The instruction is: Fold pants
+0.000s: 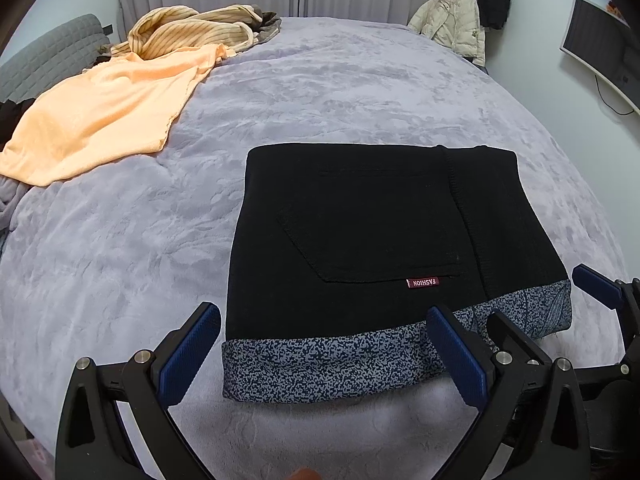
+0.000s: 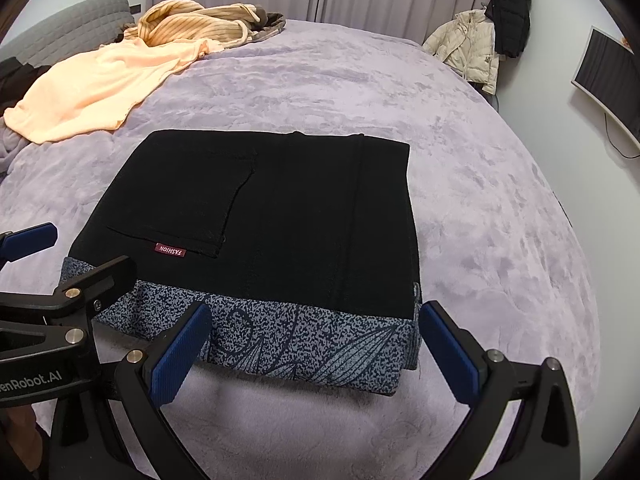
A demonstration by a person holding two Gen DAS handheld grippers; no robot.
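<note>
Now both released: left hand-held gripper (image 1: 322,354), right hand-held gripper (image 2: 316,348) side by side before folded pants (image 2: 256,220).

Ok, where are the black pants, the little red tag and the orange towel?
Black pants (image 1: 360,216): left wrist view, on the middle of the black cloth.
Red tag (image 2: 170,251): right wrist view, on the tag's lettering by the pocket.
Orange towel (image 1: 104,116): left wrist view, on its flat middle.

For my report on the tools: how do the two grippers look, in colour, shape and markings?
Both the left gripper and the right gripper are black frames with triangular cut-outs and silver screws. Their fingers carry ribbed blue pads. White lettering ending in "Robot.AI" marks the left one. No cables show.
</note>
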